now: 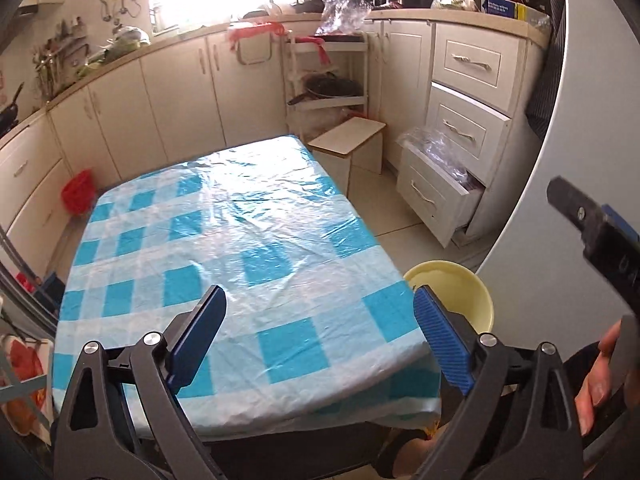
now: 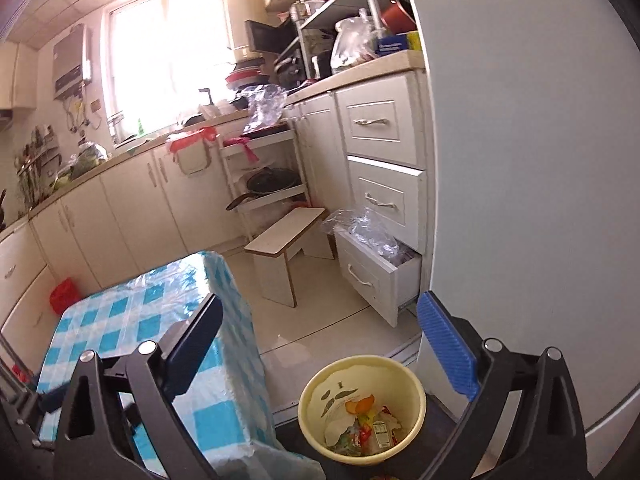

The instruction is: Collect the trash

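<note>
A pale yellow bin (image 2: 362, 408) stands on the floor beside the table and holds several bits of trash (image 2: 366, 424): wrappers, crumpled paper and orange peel. My right gripper (image 2: 320, 340) hangs above it, open, nothing between its blue pads. In the left wrist view the bin's rim (image 1: 452, 292) shows past the table's right corner. My left gripper (image 1: 320, 336) is open over the near end of the table (image 1: 224, 240), which wears a blue-and-white checked plastic cloth with no trash lying on it. The other gripper's black body (image 1: 596, 232) and a hand (image 1: 600, 380) show at the right.
A grey-white fridge side (image 2: 540, 160) fills the right. Beside it stands a white drawer unit with its bottom drawer (image 2: 380, 276) pulled out, plastic bags inside. A small wooden stool (image 2: 288, 248) and a white pan rack (image 2: 268, 176) stand beyond the table. Cream cabinets run along the far wall.
</note>
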`<action>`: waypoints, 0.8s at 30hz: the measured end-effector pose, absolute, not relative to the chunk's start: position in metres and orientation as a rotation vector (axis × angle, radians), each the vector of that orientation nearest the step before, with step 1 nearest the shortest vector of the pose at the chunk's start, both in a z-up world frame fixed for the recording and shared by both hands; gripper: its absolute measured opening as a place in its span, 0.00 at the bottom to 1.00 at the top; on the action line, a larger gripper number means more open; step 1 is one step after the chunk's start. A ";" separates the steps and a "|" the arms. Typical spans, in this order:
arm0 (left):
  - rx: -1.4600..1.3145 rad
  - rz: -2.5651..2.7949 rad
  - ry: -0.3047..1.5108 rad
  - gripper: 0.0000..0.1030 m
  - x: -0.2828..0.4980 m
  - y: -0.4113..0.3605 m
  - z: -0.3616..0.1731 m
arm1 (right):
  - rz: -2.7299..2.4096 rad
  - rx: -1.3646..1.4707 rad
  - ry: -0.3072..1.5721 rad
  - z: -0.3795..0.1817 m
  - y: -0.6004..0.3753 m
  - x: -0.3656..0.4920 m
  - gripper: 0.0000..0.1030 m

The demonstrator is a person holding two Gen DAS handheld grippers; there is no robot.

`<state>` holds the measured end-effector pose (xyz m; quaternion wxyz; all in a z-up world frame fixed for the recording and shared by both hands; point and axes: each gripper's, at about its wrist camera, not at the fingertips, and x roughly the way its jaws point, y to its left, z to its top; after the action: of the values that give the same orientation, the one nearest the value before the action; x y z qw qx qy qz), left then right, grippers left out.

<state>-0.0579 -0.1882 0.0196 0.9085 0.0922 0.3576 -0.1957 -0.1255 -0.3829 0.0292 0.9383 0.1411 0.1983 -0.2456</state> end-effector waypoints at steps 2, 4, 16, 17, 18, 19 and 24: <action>0.175 -0.394 0.725 0.91 -0.068 -0.165 0.029 | -0.453 0.267 0.436 0.028 -0.362 -0.137 0.91; 0.163 -0.389 0.714 0.92 -0.078 -0.147 0.037 | -0.415 0.248 0.465 0.028 -0.343 -0.150 0.92; 0.143 -0.386 0.625 0.92 -0.142 -0.082 0.076 | -0.438 0.297 0.522 0.056 -0.277 -0.212 0.93; 0.143 -0.384 0.617 0.92 -0.146 -0.079 0.078 | -0.440 0.308 0.517 0.057 -0.274 -0.215 0.93; 0.142 -0.381 0.612 0.92 -0.150 -0.076 0.079 | -0.439 0.314 0.509 0.058 -0.268 -0.220 0.93; 0.139 -0.376 0.606 0.92 -0.153 -0.073 0.080 | -0.438 0.313 0.498 0.058 -0.261 -0.226 0.93; 0.116 -0.352 0.610 0.92 -0.163 -0.059 0.078 | -0.450 0.265 0.494 0.057 -0.246 -0.231 0.93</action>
<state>-0.1630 -0.0588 0.0778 0.9369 0.0566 0.2987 -0.1724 -0.2308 -0.2460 0.0572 0.9362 0.1297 0.2416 -0.2201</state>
